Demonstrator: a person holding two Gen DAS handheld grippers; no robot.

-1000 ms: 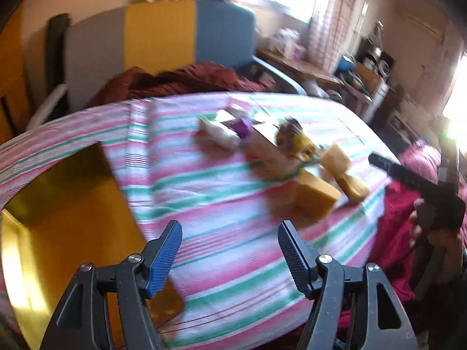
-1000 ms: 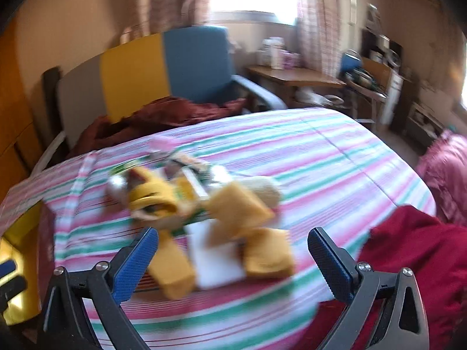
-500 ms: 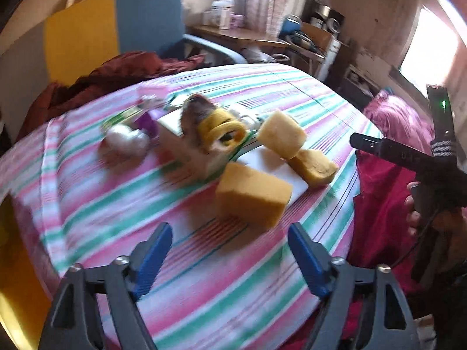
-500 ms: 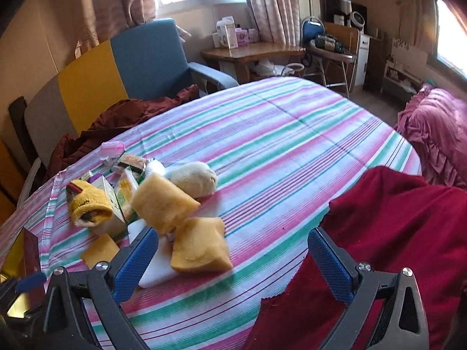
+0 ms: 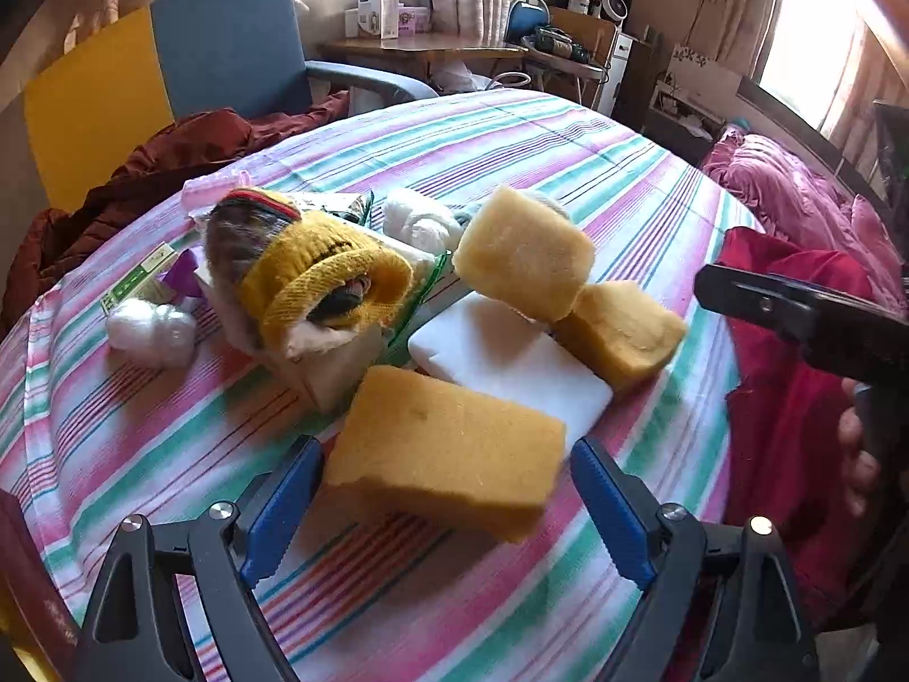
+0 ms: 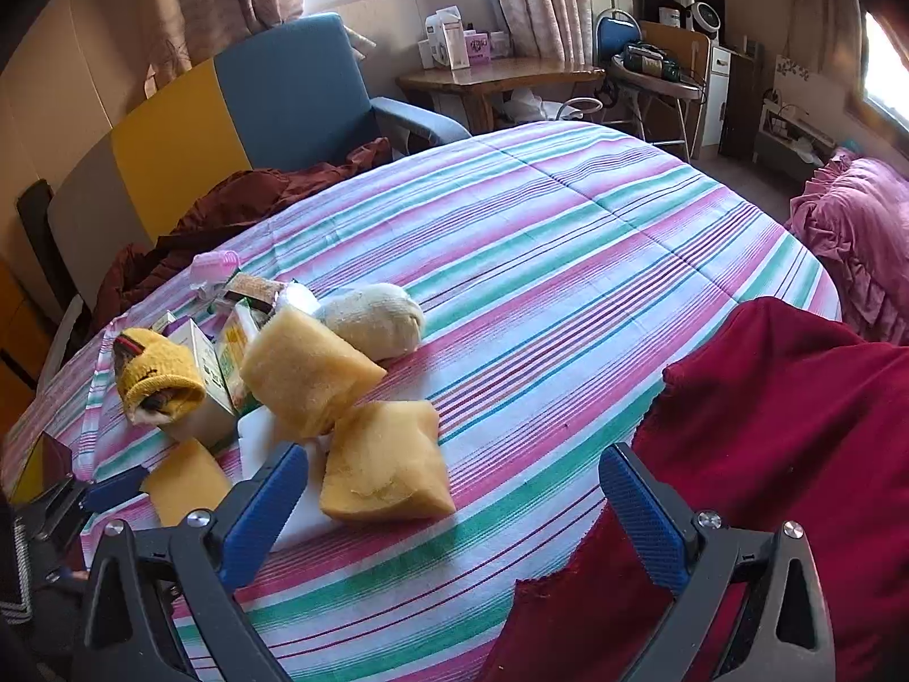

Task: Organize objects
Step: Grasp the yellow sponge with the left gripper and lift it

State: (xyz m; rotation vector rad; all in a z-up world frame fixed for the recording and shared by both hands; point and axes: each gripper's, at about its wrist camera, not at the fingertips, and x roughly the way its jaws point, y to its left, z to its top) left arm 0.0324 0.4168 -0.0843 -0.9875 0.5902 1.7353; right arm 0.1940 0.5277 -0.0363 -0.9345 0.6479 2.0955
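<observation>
Now my left tool [image 5: 443, 500] hangs spread wide, its jaws having just been opening, and the nearest sponge [image 5: 449, 443] lies between the blue pads [image 5: 281, 506] without either one pressing it. That sponge sits on the striped counter [image 5: 625, 170], at six o'clock of the pile, its far corner against a white block [image 5: 511, 358]. Two more sponges [image 5: 525, 258] lean together at two o'clock. I judge the sponge light, soft and springy, so I would take it across its short sides at mid-length and squeeze gently; too hard a pinch would only crush it. My right tool [image 6: 454, 506] is likewise released, holding nothing, with a sponge lying beside its left pad.
</observation>
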